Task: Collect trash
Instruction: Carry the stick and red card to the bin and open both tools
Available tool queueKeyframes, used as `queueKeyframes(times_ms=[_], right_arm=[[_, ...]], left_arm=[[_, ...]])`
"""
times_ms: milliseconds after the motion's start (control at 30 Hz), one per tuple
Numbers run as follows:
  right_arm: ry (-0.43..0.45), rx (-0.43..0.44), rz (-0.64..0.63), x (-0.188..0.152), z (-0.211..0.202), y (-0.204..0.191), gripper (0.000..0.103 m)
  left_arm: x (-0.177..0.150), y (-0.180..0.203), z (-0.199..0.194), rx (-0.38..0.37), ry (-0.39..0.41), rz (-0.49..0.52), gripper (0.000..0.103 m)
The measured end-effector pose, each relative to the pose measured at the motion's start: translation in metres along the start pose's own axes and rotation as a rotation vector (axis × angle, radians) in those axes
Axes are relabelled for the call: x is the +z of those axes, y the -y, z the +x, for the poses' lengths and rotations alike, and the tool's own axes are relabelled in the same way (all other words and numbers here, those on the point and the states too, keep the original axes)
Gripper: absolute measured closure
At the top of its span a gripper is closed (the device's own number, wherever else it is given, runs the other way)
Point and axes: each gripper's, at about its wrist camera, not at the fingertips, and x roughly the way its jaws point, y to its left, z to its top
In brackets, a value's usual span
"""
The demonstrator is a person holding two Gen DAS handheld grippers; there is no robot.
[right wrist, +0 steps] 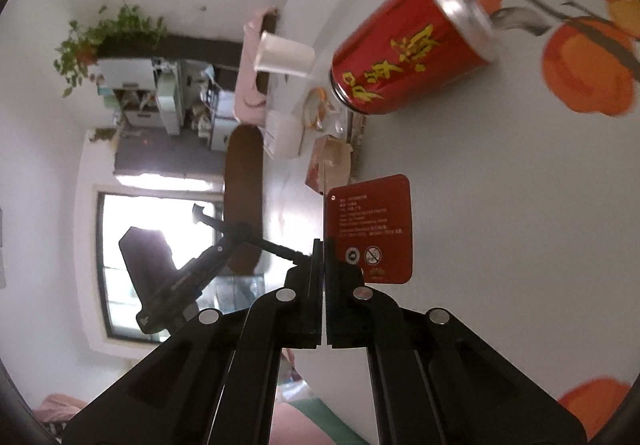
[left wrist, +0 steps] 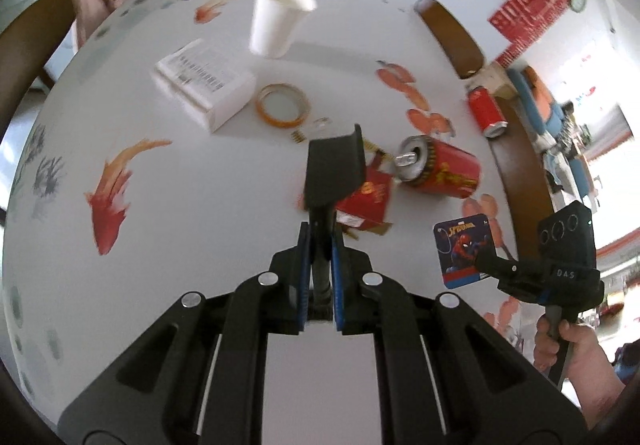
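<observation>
The left gripper has its fingers closed tight on the thin handle of a small black dustpan, whose scoop hangs over the middle of the bench. The right gripper pinches a Spider-Man card by one edge, its fingers nearly touching, near the bench's right edge.

The card is held only at its margin, so a quick swing could probably let it slip or twist out. The dustpan's slim handle might rotate in the pads if the scoop catches the torn red carton directly under it.

The tipped red can lies just beside that carton and could roll toward the right edge if nudged. Other trash waits toward the far edge: paper cup, tape roll, white box.
</observation>
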Motion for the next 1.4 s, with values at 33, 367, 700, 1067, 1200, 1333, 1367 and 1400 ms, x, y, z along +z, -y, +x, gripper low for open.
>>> queueKeyframes(times_ms=[33, 367, 700, 1067, 1200, 1333, 1367, 1400], right_arm=[[0.022, -0.001, 0.005, -0.005, -0.006, 0.001, 0.101], [0.355, 0.023, 0.094, -0.080, -0.091, 0.002, 0.102], [0.718, 0.003, 0.218, -0.227, -0.225, 0.045, 0.101], [0.900, -0.013, 0.479, -0.417, -0.362, 0.184, 0.101], [0.914, -0.045, 0.628, -0.471, -0.382, 0.251, 0.101], [0.907, -0.057, 0.736, -0.507, -0.372, 0.322, 0.101], [0.901, -0.048, 0.768, -0.513, -0.363, 0.343, 0.101], [0.895, -0.046, 0.792, -0.517, -0.355, 0.364, 0.101]], left_arm=[[0.001, 0.004, -0.001, -0.010, 0.001, 0.015, 0.096], [-0.001, 0.068, -0.009, -0.188, -0.060, 0.255, 0.096], [-0.067, 0.217, -0.009, -0.381, -0.162, 0.548, 0.096], [-0.263, 0.416, 0.042, -0.482, -0.401, 0.733, 0.096], [-0.338, 0.456, 0.092, -0.472, -0.516, 0.764, 0.096], [-0.414, 0.467, 0.158, -0.425, -0.597, 0.833, 0.096], [-0.436, 0.465, 0.184, -0.399, -0.631, 0.844, 0.096], [-0.452, 0.463, 0.203, -0.383, -0.651, 0.854, 0.096]])
